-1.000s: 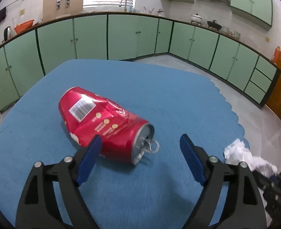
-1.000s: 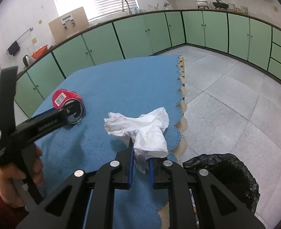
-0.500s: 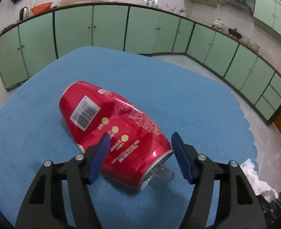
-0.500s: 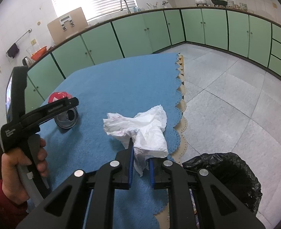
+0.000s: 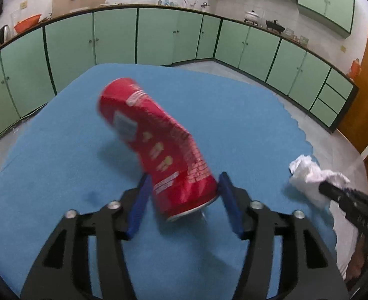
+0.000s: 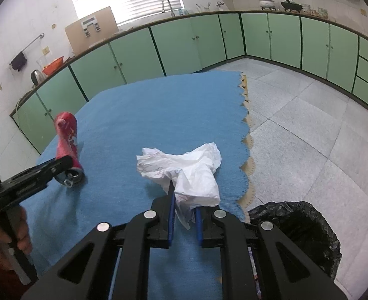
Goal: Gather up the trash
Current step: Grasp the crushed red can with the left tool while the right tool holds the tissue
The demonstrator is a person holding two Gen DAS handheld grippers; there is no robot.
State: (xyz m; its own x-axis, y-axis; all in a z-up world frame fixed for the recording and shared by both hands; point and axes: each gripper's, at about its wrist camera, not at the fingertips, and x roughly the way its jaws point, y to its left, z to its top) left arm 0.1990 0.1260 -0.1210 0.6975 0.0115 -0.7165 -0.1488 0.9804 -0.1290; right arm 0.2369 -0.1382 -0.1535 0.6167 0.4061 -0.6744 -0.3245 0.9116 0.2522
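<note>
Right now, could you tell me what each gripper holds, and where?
Left gripper: dented red drink can, by its opened end. Right gripper: crumpled white paper, by its lower edge.

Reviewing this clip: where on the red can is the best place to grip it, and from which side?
Grip the can across its intact round wall near the opening end, coming from that end, which faces the left gripper. The middle is dented and kinked, so the fingers seat worse there.
</note>
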